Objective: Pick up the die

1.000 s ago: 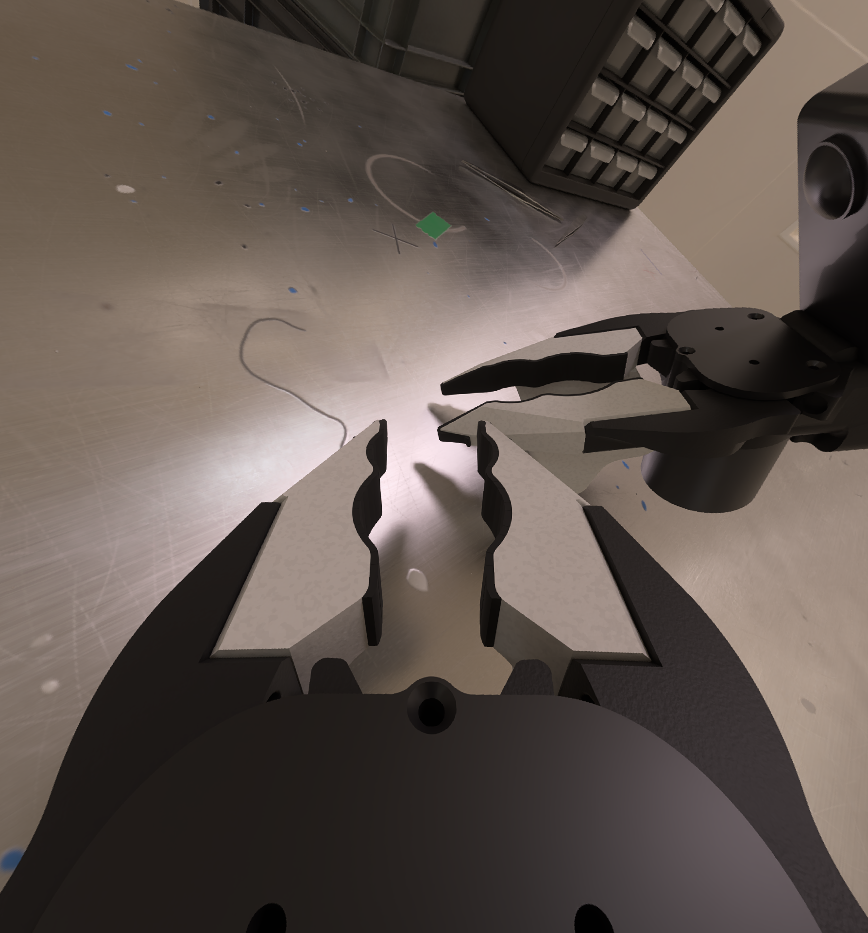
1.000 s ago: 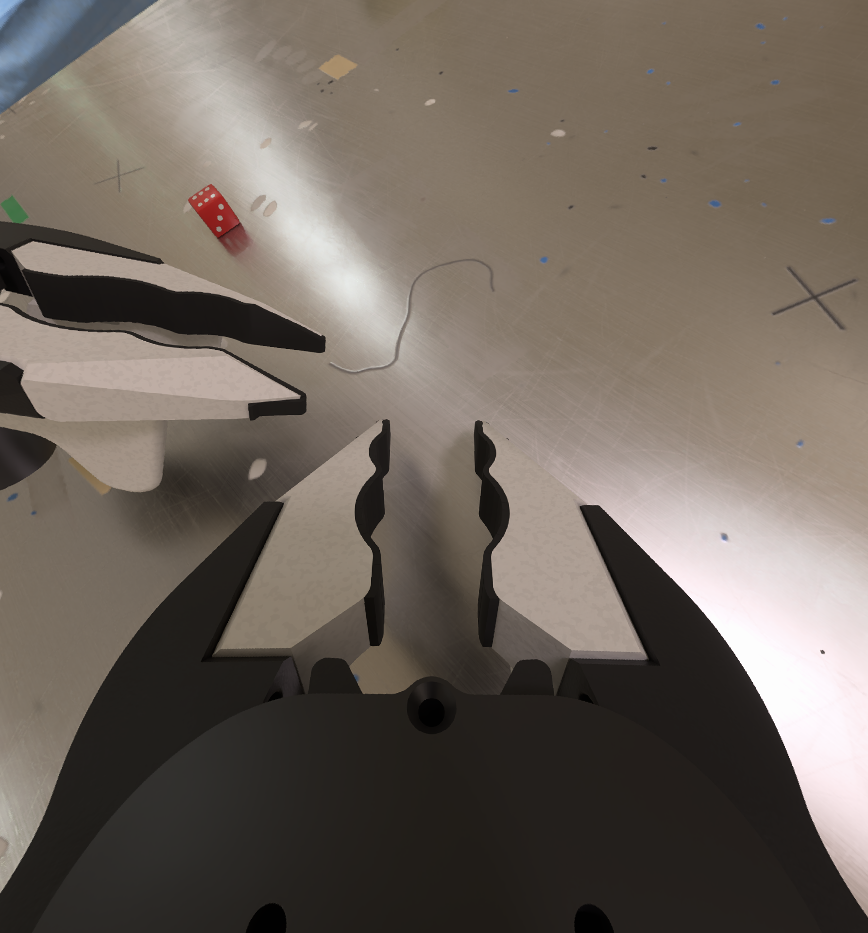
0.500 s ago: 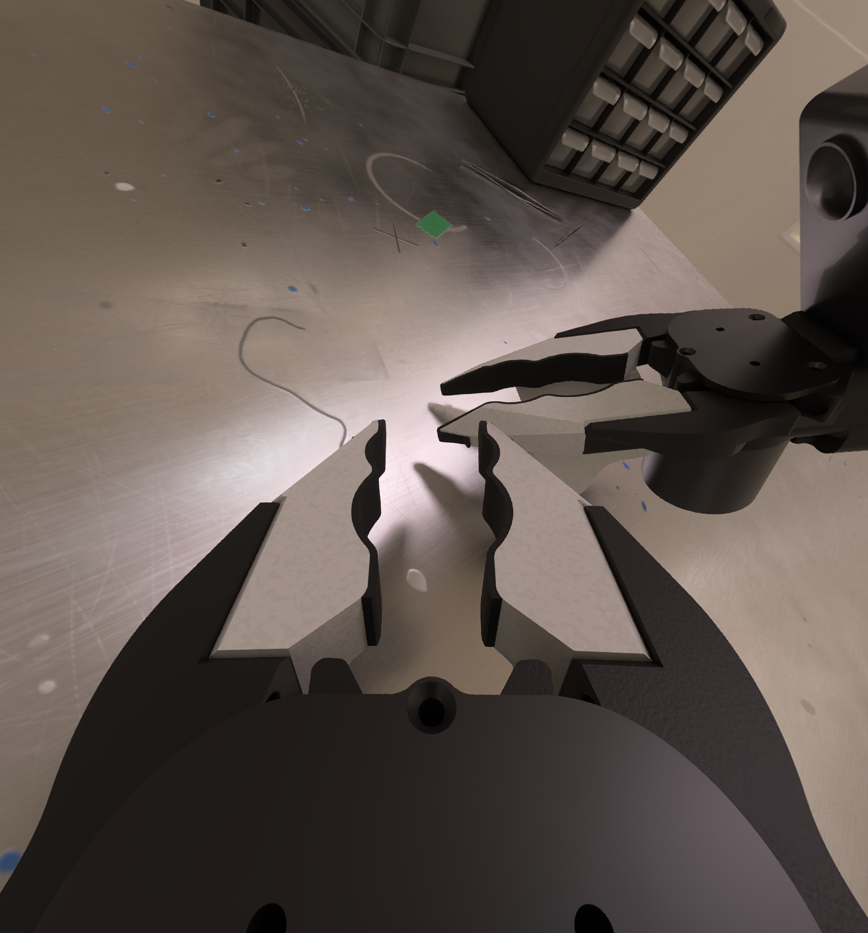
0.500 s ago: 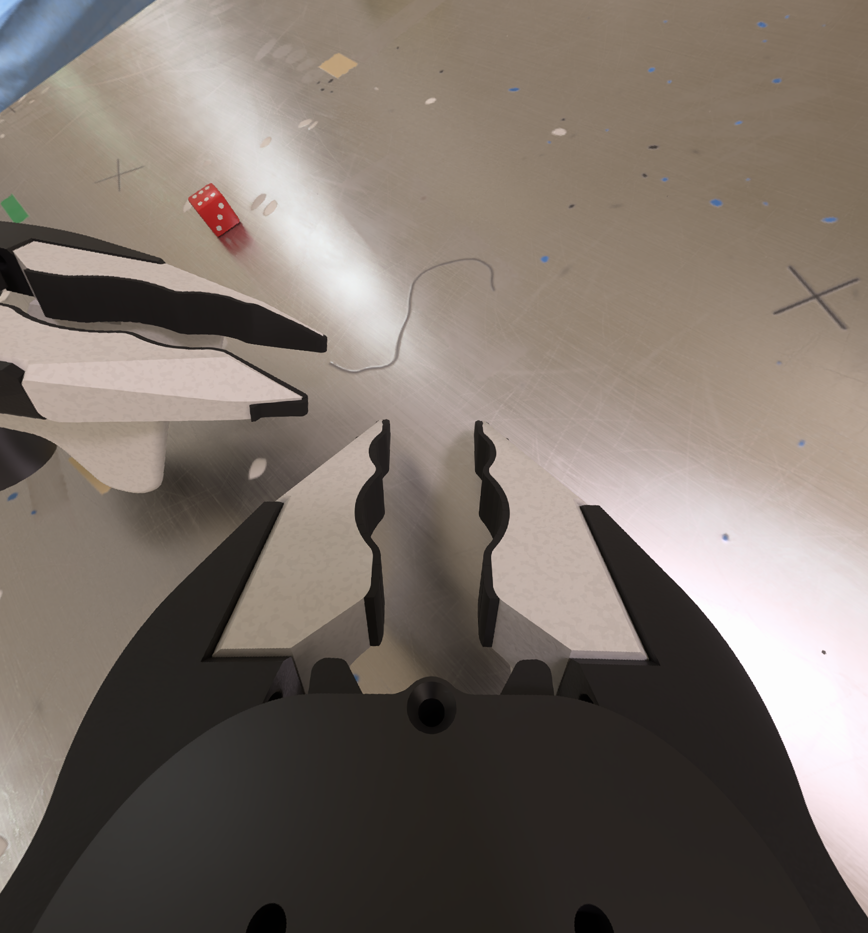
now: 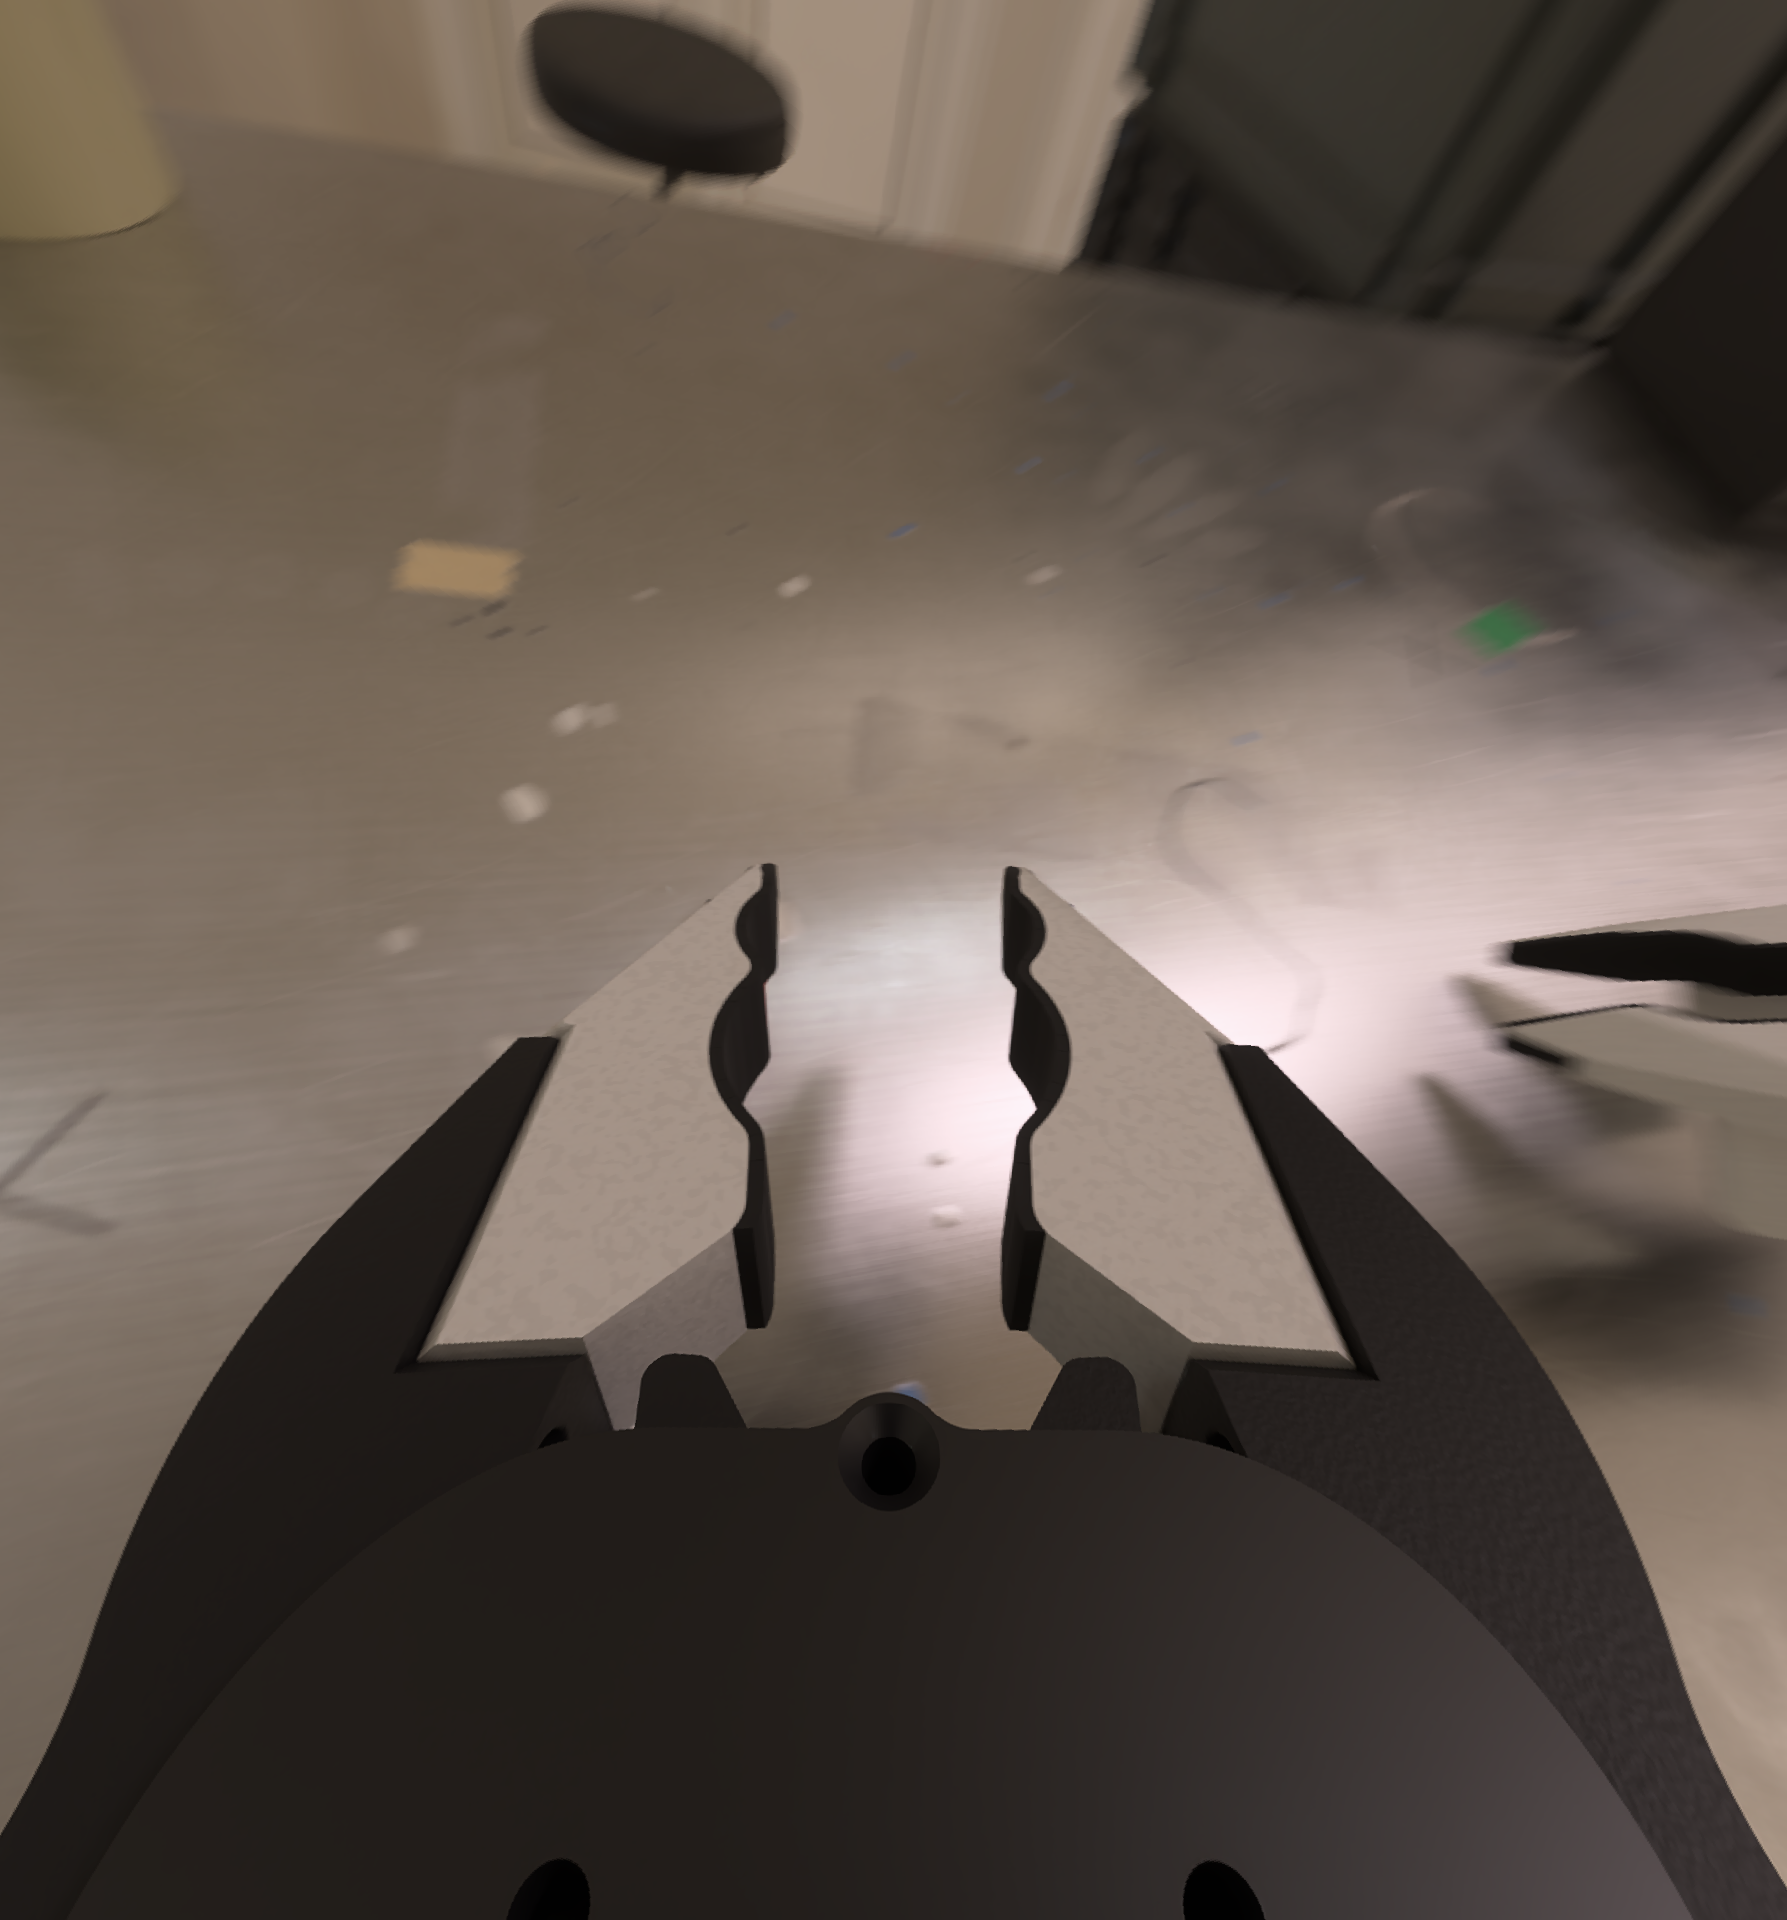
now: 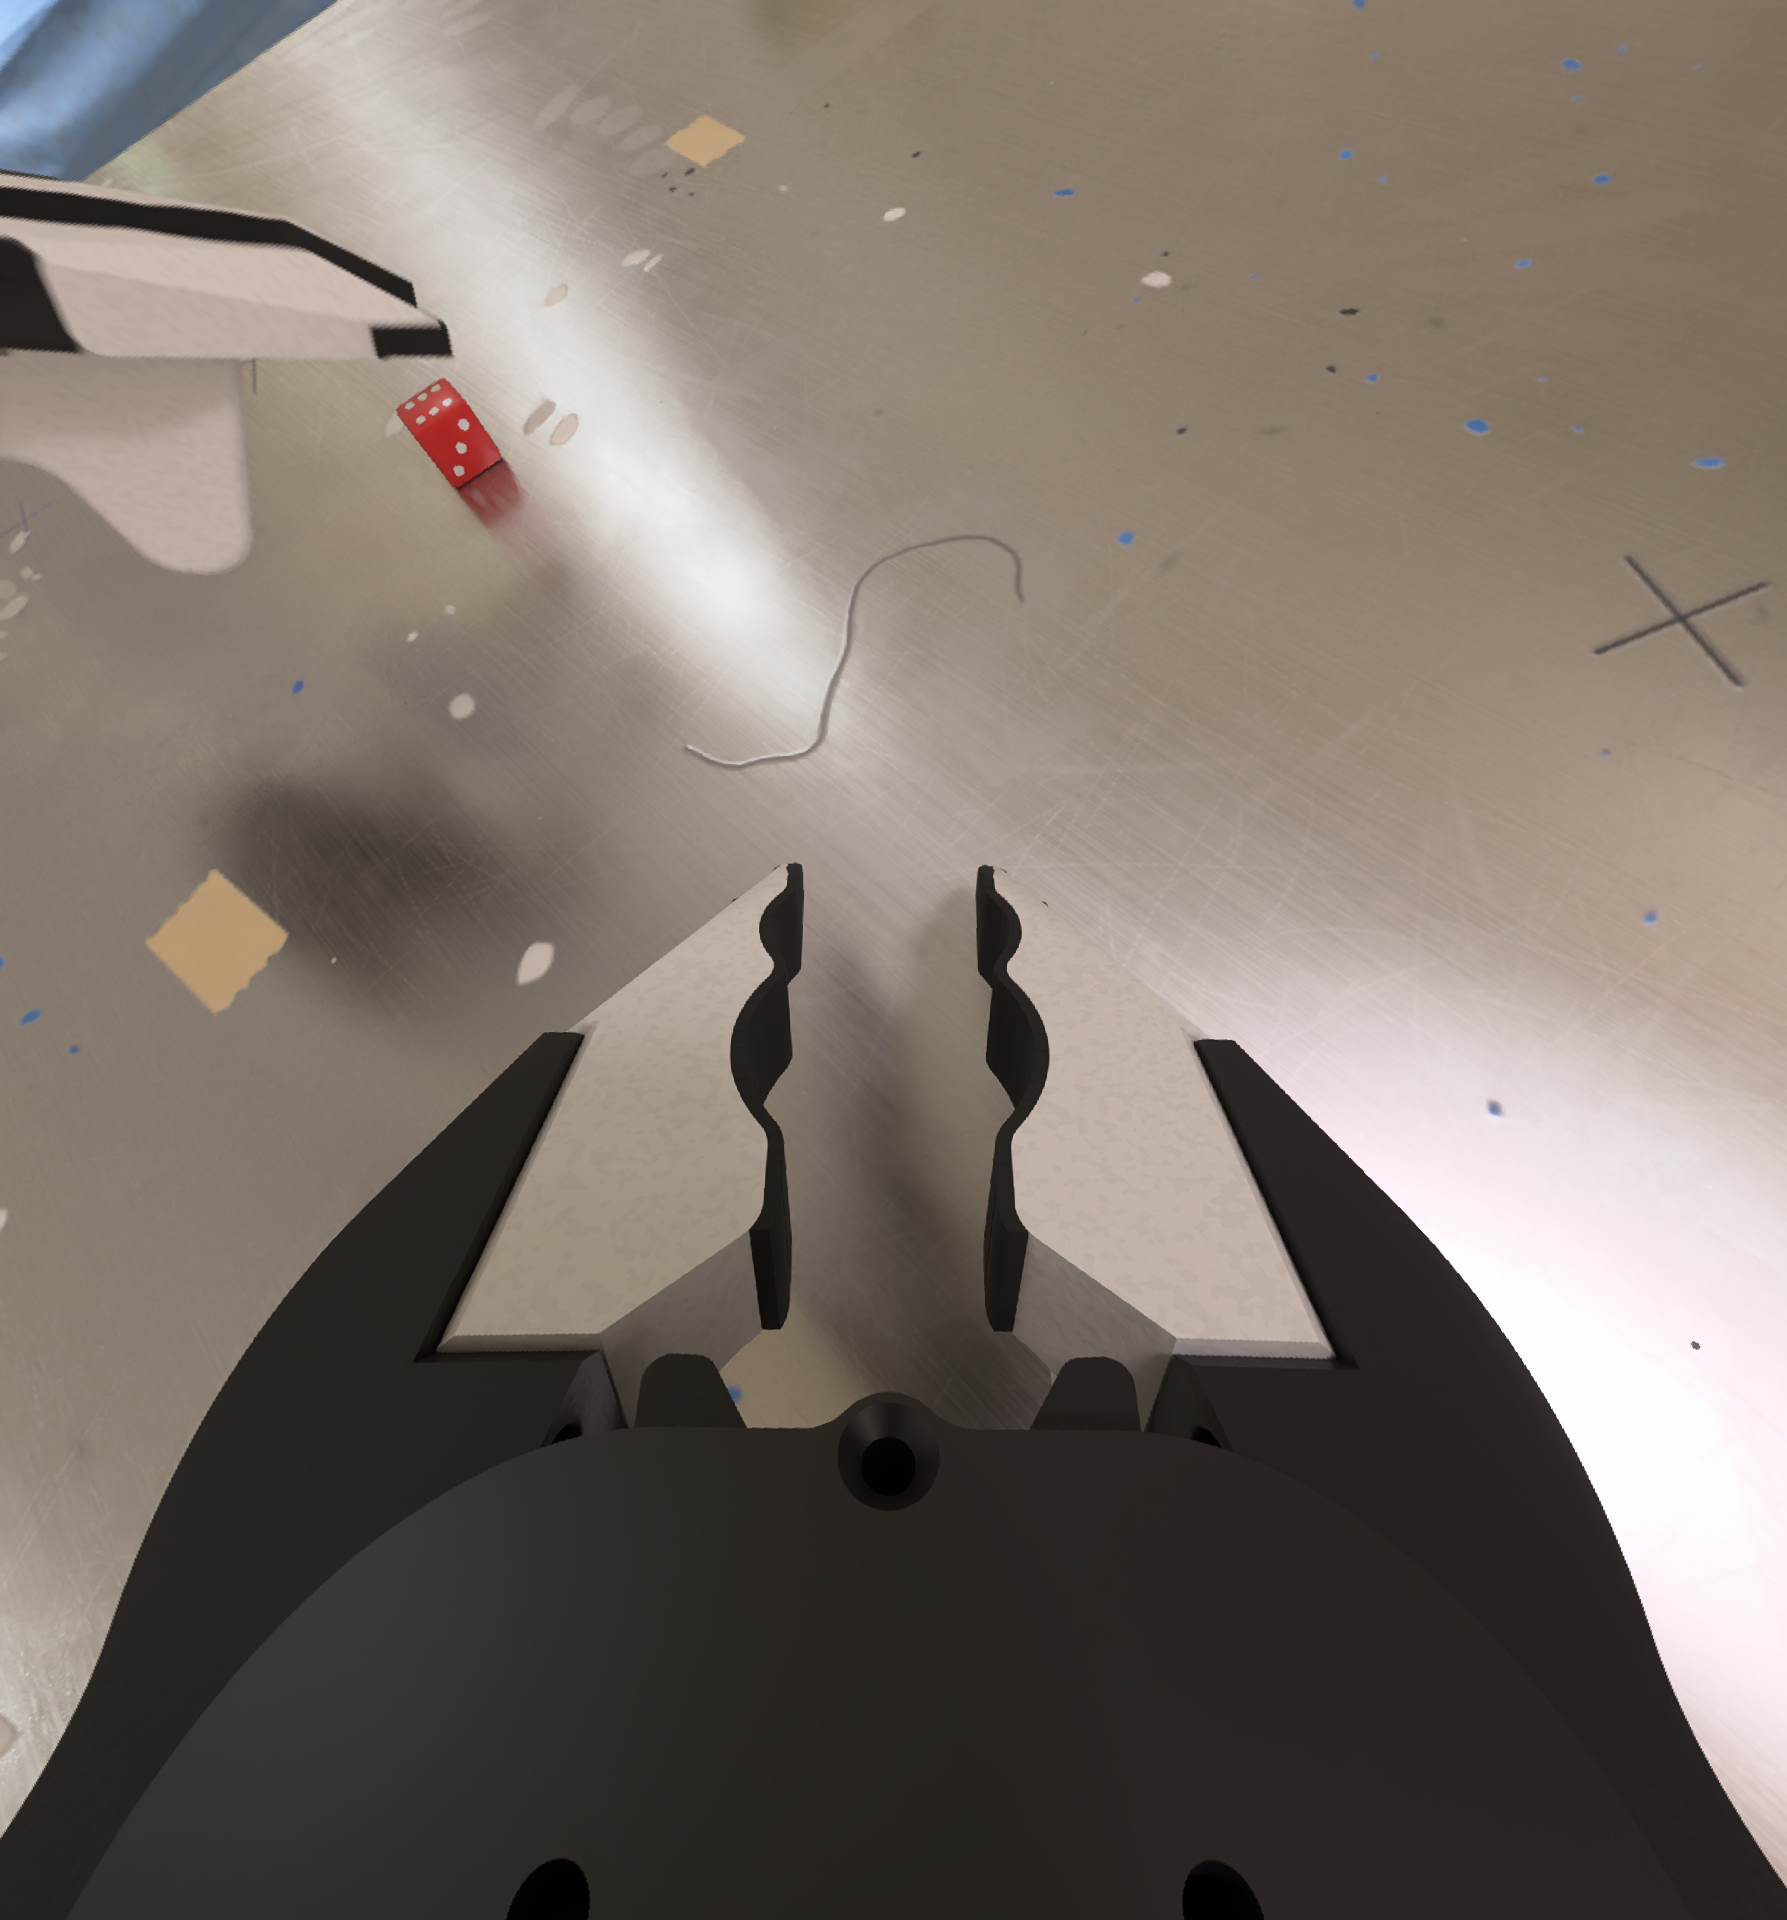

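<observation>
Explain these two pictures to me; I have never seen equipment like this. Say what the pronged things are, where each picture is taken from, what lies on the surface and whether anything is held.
Each picture comes from a camera on one two-finger gripper, looking along its fingers. The left gripper fills the blurred left wrist view; the right gripper fills the sharper one. Both are open and hold nothing. Below is a scratched metal table. On it lie a red die, a thin curled wire and tan tape patches. In the right view the left gripper's fingertips appear just beside the die, not touching it.
</observation>
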You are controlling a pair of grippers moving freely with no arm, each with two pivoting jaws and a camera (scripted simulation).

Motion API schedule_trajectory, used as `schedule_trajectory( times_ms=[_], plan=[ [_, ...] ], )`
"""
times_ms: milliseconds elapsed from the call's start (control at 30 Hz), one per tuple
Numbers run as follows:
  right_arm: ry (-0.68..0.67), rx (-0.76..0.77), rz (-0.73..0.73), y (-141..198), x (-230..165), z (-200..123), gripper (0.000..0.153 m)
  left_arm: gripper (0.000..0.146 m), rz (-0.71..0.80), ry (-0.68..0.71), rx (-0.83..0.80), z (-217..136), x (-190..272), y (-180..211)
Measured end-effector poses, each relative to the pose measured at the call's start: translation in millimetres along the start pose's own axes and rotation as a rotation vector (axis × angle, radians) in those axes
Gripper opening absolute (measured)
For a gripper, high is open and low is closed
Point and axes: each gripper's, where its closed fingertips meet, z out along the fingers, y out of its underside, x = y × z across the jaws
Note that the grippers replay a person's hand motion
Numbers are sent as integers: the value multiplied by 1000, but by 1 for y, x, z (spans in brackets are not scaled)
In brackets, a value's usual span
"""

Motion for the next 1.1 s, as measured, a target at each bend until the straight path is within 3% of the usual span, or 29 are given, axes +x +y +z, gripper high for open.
schedule_trajectory(
  times_ms=[67, 267, 733, 1100],
  plan=[
    [0, -2, 1, 0, 0, 0, 33, 51, 28, -91, -67, 3, -22, 10],
    [0, -5, 7, 0, 1, 1, 33, 44, 145, -171, -138, 6, -34, 21],
    [-4, -3, 12, 0, 1, 0, 34, 40, 135, -161, -203, 9, -37, 31],
    [-1, -1, 8, 0, 1, 0, 33, 24, 122, -164, -230, 10, -40, 34]
  ],
)
